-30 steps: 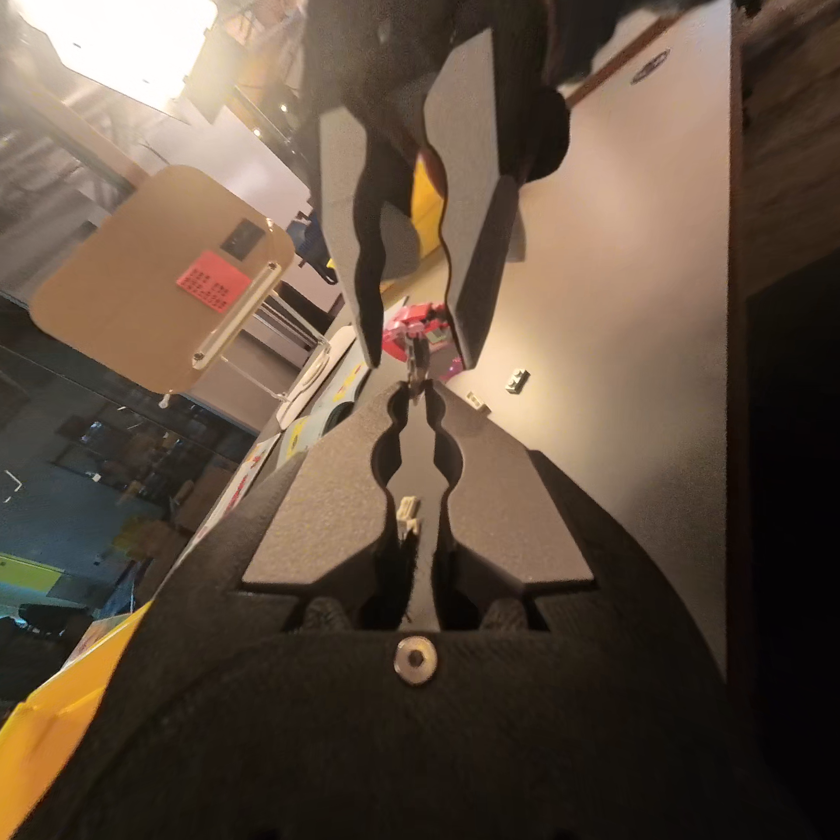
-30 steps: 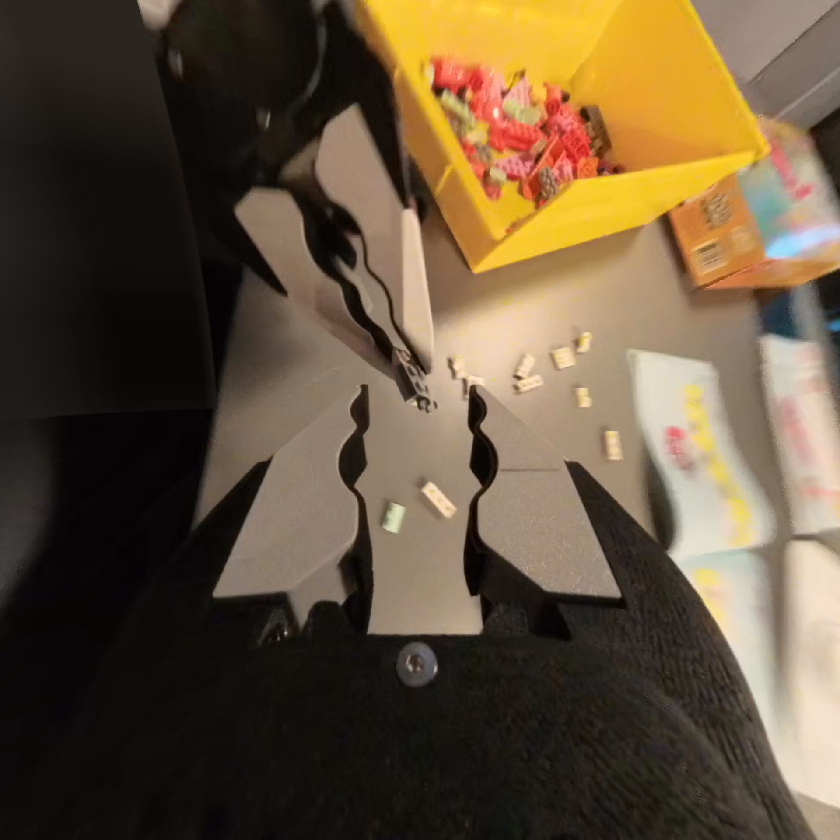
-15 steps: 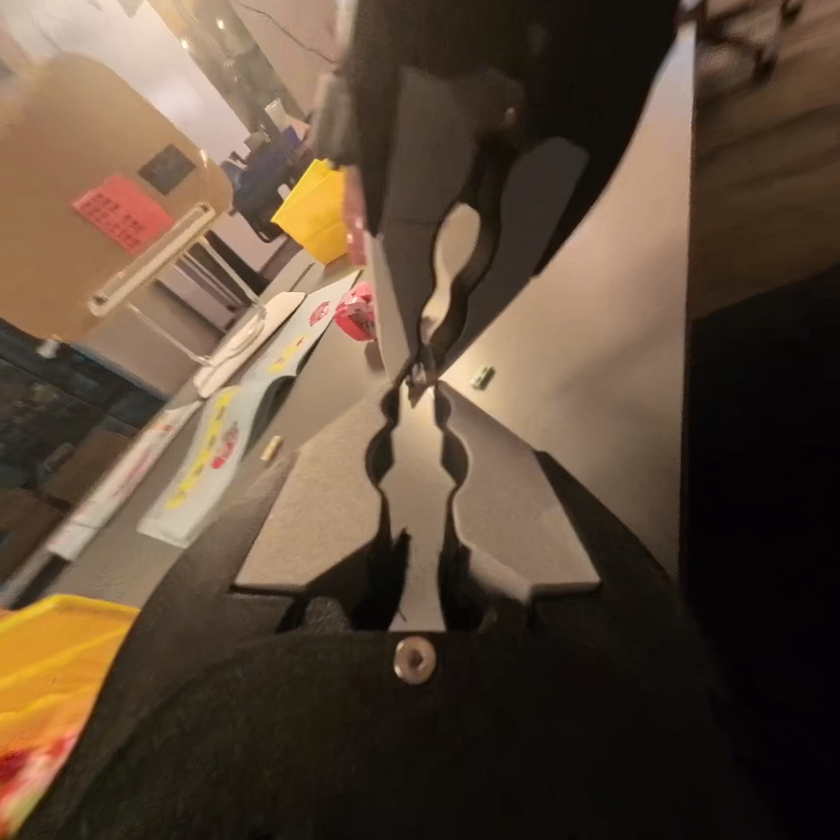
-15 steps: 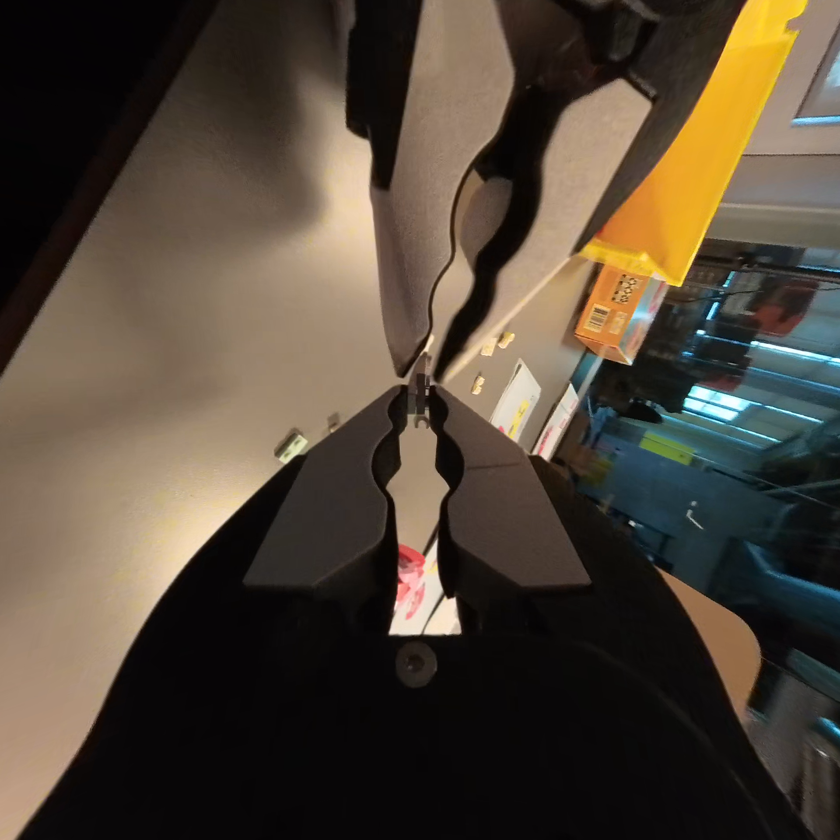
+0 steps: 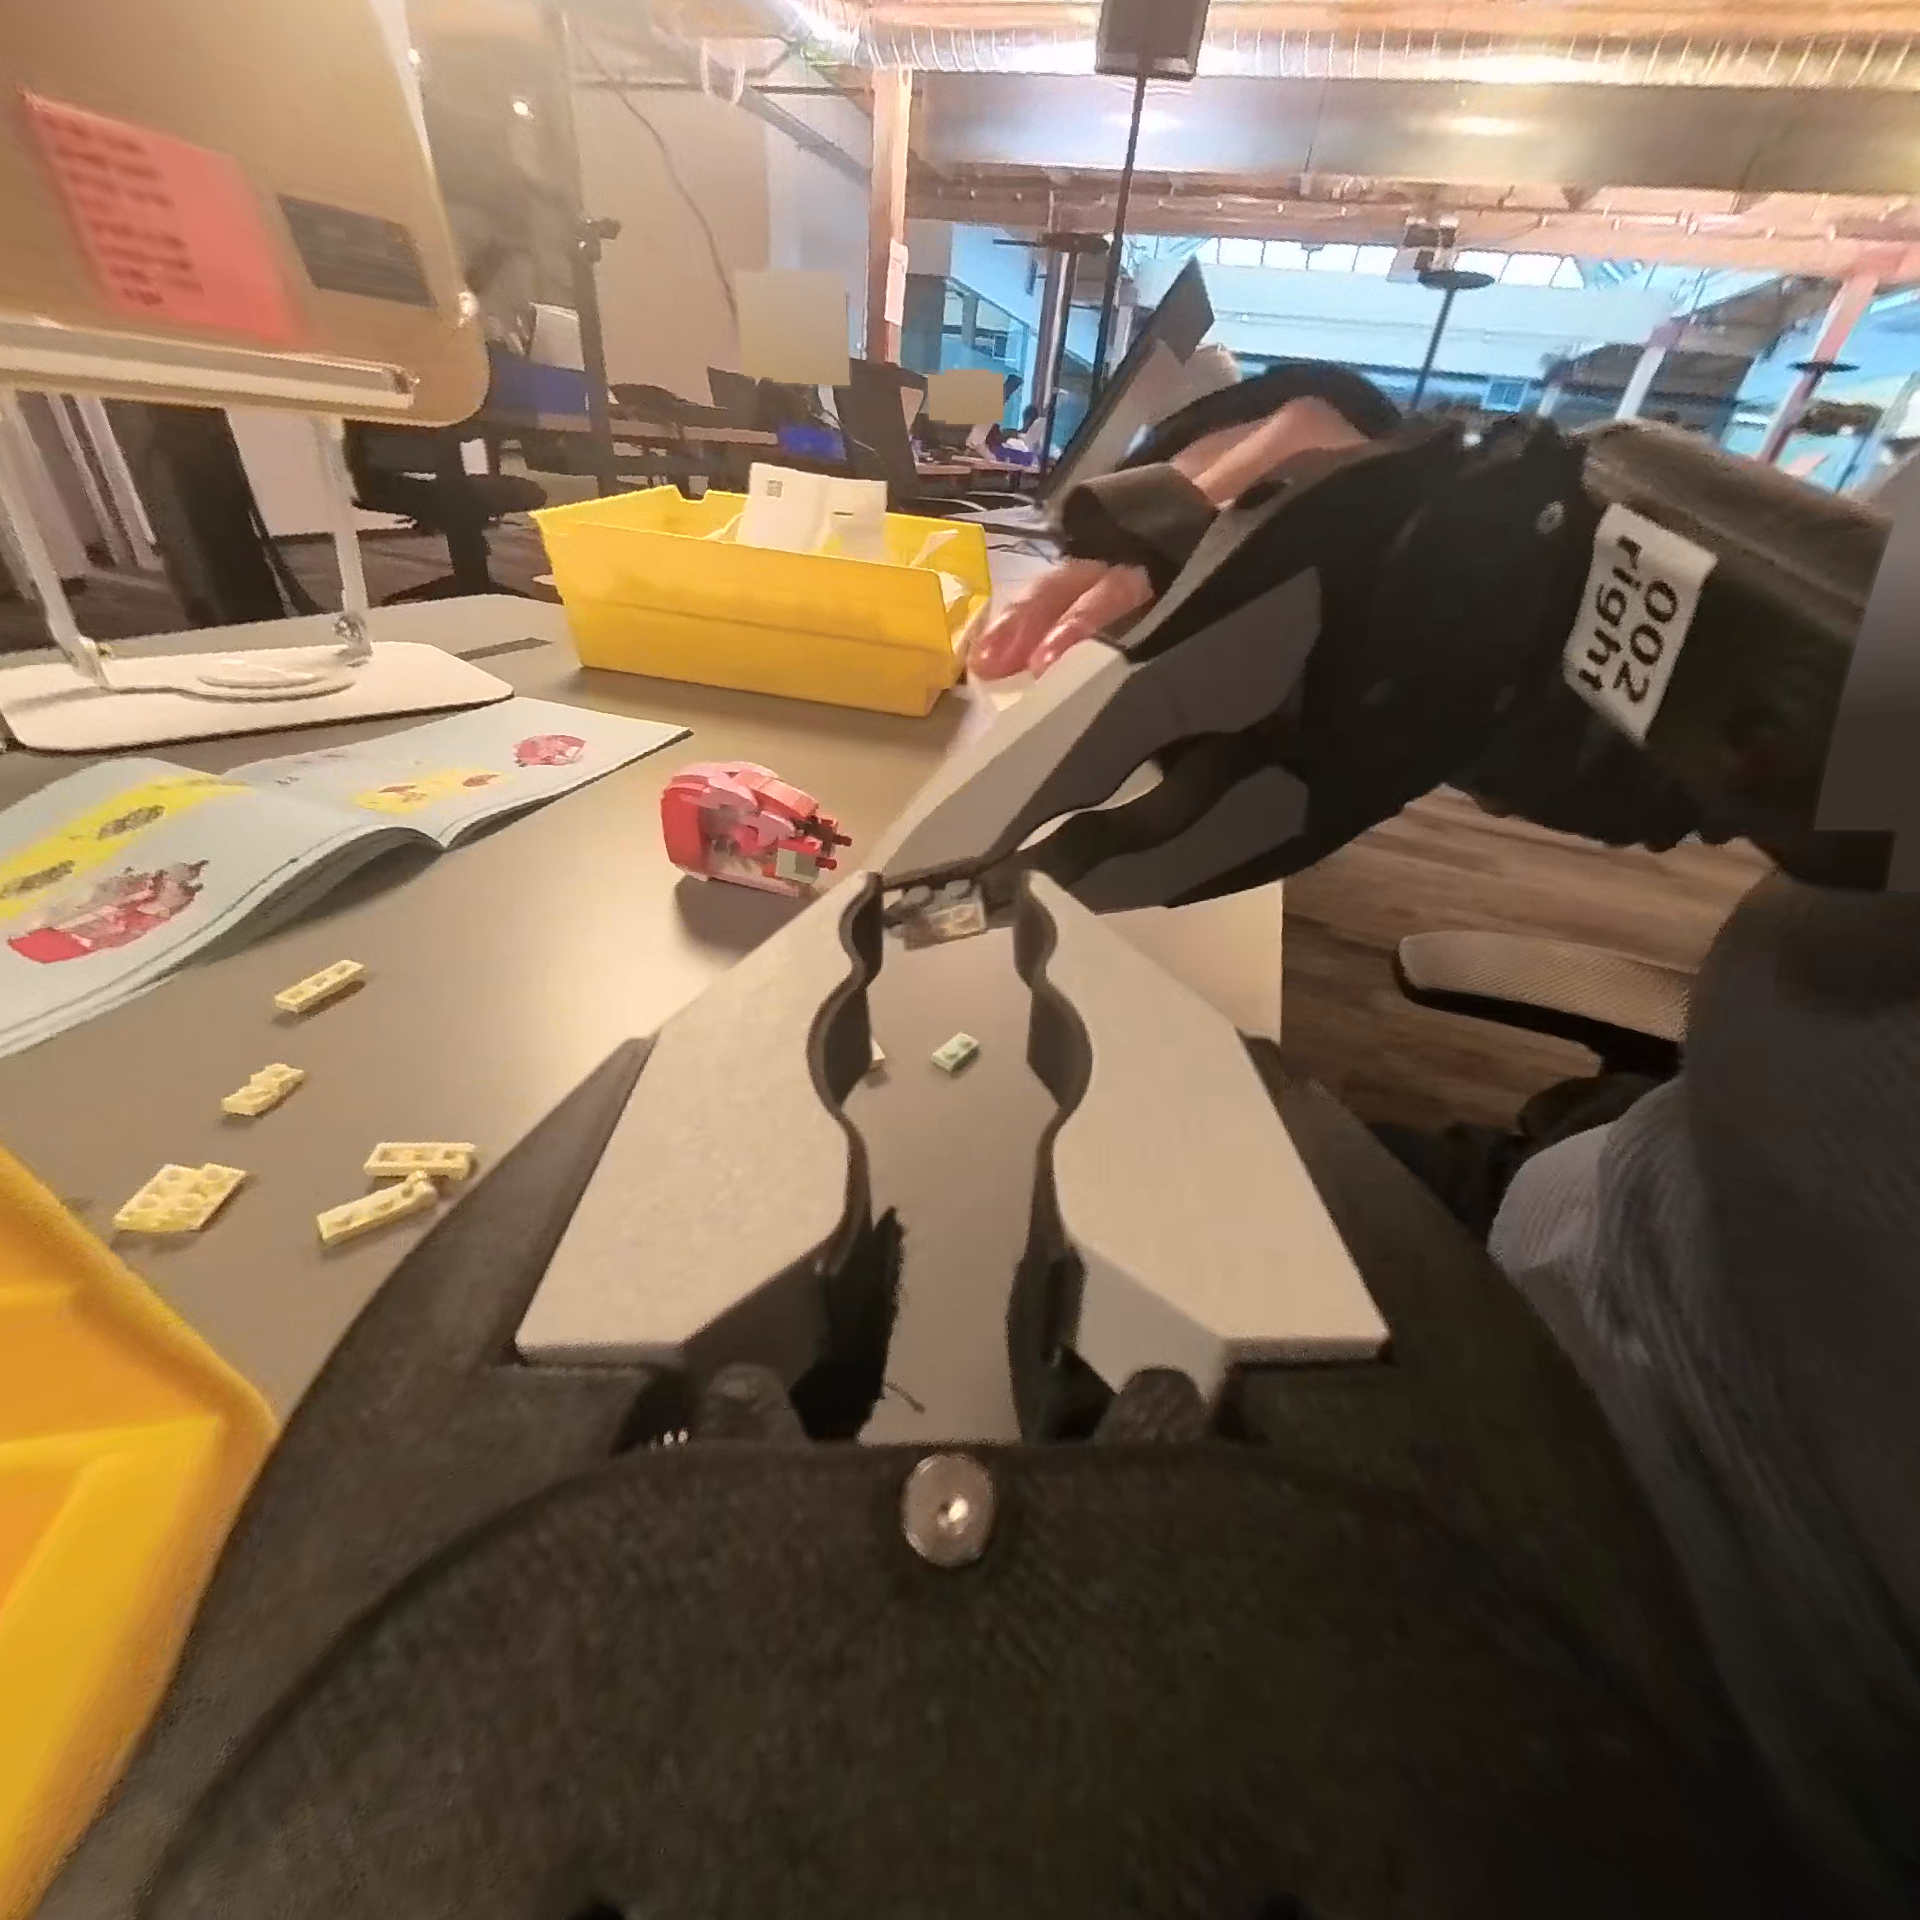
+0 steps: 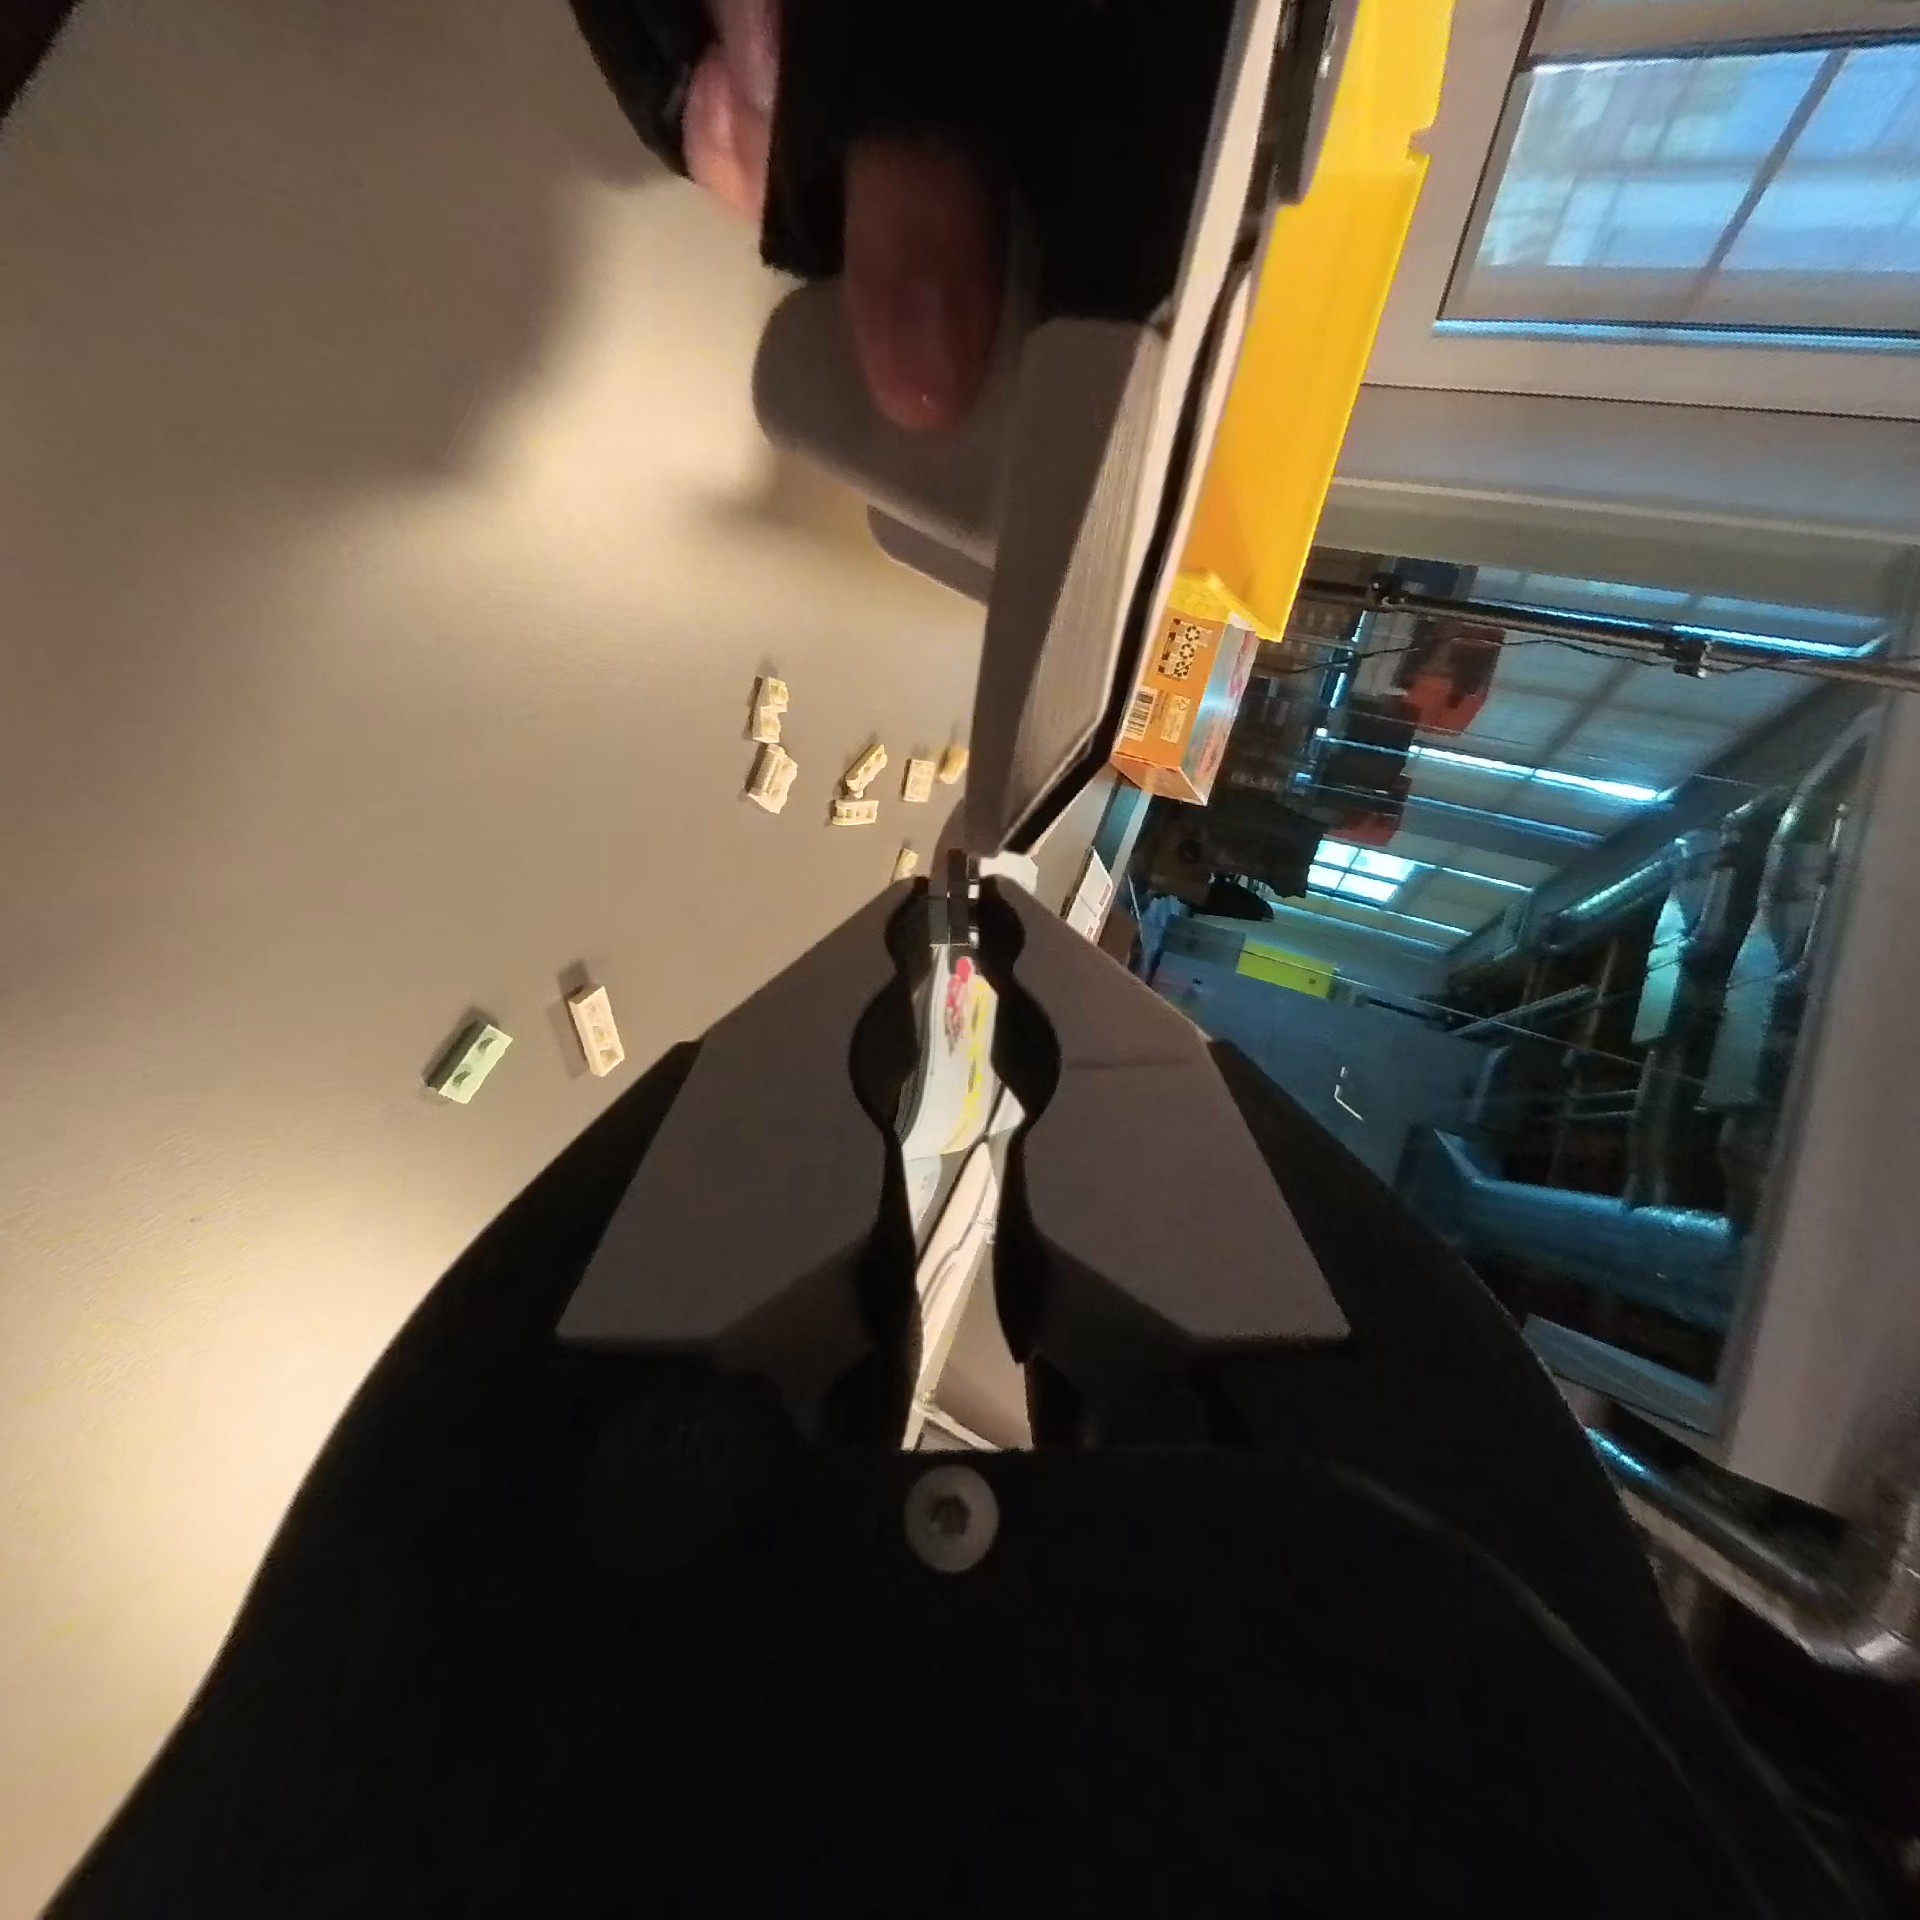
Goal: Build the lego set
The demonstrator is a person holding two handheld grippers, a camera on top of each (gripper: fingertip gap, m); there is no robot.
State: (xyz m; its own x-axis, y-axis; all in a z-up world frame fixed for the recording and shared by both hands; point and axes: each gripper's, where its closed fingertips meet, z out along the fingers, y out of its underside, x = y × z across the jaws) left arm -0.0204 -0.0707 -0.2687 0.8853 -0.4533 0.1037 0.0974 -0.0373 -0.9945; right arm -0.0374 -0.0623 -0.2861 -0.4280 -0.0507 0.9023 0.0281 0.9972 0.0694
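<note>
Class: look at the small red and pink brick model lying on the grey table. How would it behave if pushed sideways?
The small red and pink brick model looks rigid, probably light, likely sliding on the smooth grey table. Its rounded shell might rock; thin protruding pieces could snap off.

each gripper has two flat grey fingers [image 5: 748, 1164] with wavy, scalloped inner edges lined in black, tapering to narrow tips. the fingers sit on a broad black housing [image 5: 935, 1714] with a rough, woven-looking surface, and a single round silver screw [image 5: 947, 1509] is set in its middle, just behind the finger roots. the right gripper [image 5: 935, 883] bears a white label [image 5: 1631, 634] with black writing on its black side. a black fingerless glove [image 5: 1143, 509] covers the hand on it.
</note>
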